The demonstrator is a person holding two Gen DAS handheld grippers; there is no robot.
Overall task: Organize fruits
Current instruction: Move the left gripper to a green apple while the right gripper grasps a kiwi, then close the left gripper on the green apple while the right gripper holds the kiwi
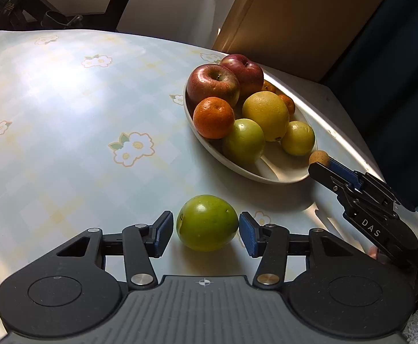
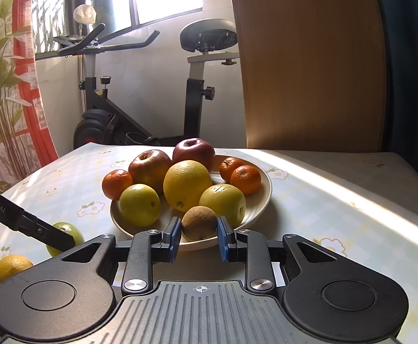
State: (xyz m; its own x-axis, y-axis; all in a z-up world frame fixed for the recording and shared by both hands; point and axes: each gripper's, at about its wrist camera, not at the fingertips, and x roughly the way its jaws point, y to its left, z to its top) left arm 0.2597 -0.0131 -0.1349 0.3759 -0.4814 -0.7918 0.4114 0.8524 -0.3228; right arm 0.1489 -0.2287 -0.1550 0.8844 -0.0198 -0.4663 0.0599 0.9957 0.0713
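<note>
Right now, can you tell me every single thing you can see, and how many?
bowl: one, white, on table
apples: two, red, bowl's far side
tangerines: three, orange, in bowl
big citrus: one, yellow, bowl's middle
pale fruits: two, yellow-green, bowl's front
kiwi: one, brown, at bowl's near rim
green fruit: one, green, on table
loose citrus: one, yellow, on table
table: one, pale blue, flowered
bike: one, black and white, behind table
left gripper: one, black, around green fruit, grip unclear
right gripper: one, black, shut on kiwi
</note>
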